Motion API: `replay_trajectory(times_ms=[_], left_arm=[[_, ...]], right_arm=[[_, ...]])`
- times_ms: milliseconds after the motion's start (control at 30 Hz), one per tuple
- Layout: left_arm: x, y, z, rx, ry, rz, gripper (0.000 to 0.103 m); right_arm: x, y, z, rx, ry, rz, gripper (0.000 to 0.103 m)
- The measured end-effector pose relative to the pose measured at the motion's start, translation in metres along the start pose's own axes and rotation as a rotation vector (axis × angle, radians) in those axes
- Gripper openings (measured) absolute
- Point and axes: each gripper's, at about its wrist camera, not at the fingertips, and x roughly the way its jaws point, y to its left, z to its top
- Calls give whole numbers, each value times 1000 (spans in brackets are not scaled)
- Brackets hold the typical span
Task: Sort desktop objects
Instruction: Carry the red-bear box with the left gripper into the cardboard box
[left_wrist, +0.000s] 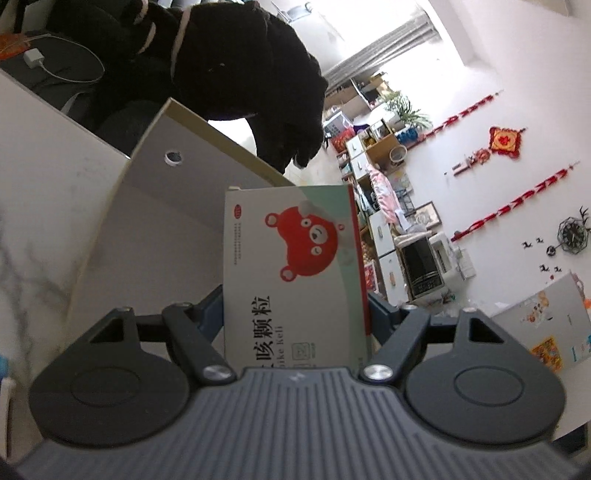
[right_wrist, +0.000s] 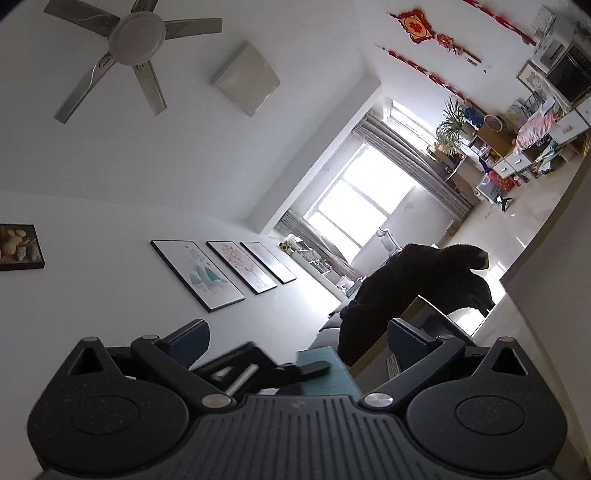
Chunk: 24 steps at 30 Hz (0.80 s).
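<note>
Marble table | left tongs clamp medicine box | right tongs spread, empty

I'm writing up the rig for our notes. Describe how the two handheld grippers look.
Both match. The left gripper and right gripper each have a grey ribbed body, two round black discs, black link arms on silver screws, and dark blue ribbed fingers. No cables or sleeves show.

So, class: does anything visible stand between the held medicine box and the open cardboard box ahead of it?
Nothing visible does. The left gripper holds the medicine box, and the cardboard box lies open directly beyond it.
</note>
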Motion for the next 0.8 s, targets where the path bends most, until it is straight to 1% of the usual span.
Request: replay_trajectory(times_ms=[100,167,300,467,667,800], left_arm=[[7,7,1,-15,25,1,75],[5,9,0,-30,42,-3,75],[7,12,-3,-50,73,-25,75],[12,15,-2,-45,77,-20,75],[12,23,2,-66,70,12,75],[14,28,-1,-57,82,44,78]], right_arm=[[1,-3,2,15,-12,5,103],[1,-3,3,6,-23,-6,103],[2,-5,3,11,-29,-18,103],[4,-7,3,21,-28,-21,103],[5,-6,3,20,-27,-17,103],[4,-5,1,12,-20,-13,103]])
